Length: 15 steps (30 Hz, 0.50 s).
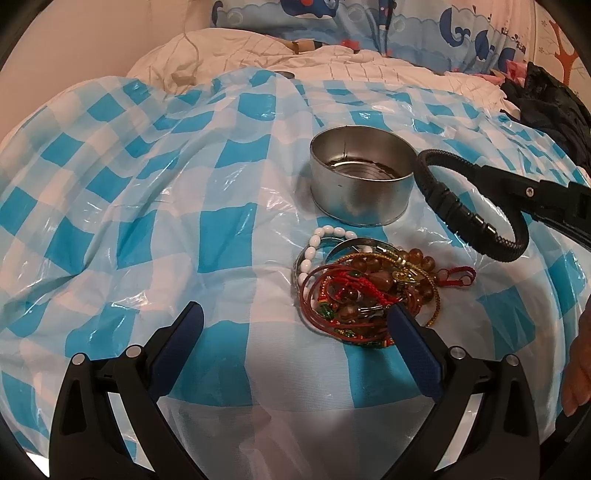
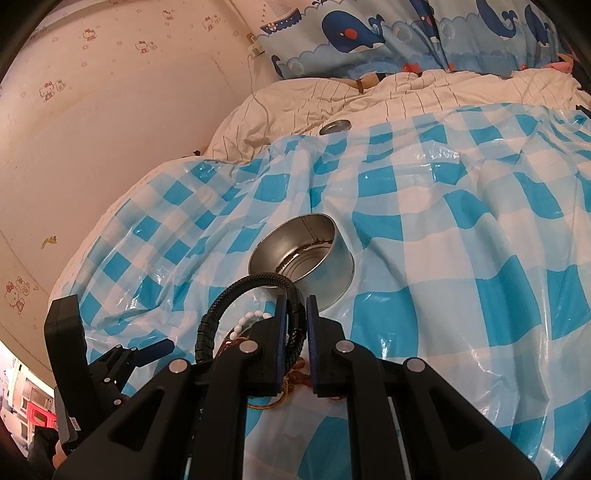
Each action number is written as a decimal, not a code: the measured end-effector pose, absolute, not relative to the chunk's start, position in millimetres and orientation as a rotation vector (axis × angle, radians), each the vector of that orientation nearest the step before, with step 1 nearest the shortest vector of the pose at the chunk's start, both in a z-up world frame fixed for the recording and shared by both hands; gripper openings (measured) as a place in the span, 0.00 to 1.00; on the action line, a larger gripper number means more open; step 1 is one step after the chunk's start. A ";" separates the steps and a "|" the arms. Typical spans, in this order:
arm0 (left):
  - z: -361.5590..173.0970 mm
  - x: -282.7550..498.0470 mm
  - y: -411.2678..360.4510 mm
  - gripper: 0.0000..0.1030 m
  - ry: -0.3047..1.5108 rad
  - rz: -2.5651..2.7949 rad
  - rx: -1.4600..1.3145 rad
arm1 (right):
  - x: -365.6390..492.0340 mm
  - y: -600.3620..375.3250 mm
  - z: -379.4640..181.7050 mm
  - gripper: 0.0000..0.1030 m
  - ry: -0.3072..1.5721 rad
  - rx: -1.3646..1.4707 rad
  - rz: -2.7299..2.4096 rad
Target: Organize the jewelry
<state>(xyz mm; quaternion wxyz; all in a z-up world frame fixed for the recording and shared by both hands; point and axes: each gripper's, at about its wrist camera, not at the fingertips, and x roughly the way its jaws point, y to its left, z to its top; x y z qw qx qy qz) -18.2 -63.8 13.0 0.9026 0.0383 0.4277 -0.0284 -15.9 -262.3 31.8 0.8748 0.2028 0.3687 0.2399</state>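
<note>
A round metal tin (image 1: 360, 177) stands open and empty on the blue-and-white checked plastic sheet (image 1: 147, 229); it also shows in the right wrist view (image 2: 306, 258). A heap of jewelry (image 1: 369, 291) lies just in front of it: a white bead bracelet (image 1: 317, 240), amber beads, red cords. My right gripper (image 2: 295, 306) is shut on a black braided bracelet (image 2: 229, 299) and holds it in the air beside the tin's right rim, seen in the left wrist view (image 1: 461, 206). My left gripper (image 1: 295, 317) is open and empty, its right finger over the heap's near edge.
The sheet covers a bed with a white quilt (image 1: 236, 55) and a whale-print pillow (image 2: 406, 33) at the back. A tin lid (image 2: 335, 127) lies on the quilt. Dark clothing (image 1: 554, 107) sits at the far right. A wall (image 2: 110, 129) runs along the left.
</note>
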 end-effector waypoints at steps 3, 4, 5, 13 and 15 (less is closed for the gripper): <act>13.2 -17.9 -62.8 0.93 0.885 -0.057 0.079 | -16.2 -261.7 31.5 0.11 0.769 0.423 0.501; 13.4 -17.8 -62.5 0.93 0.886 -0.057 0.078 | -16.0 -262.2 31.2 0.11 0.769 0.424 0.501; 13.3 -17.8 -62.3 0.93 0.886 -0.057 0.078 | -16.1 -261.9 31.3 0.11 0.769 0.424 0.501; 13.7 -18.0 -61.5 0.93 0.879 -0.054 0.084 | -15.9 -261.9 30.9 0.11 0.768 0.425 0.500; 13.7 -18.1 -60.8 0.93 0.880 -0.054 0.080 | -15.9 -261.9 30.9 0.11 0.768 0.425 0.500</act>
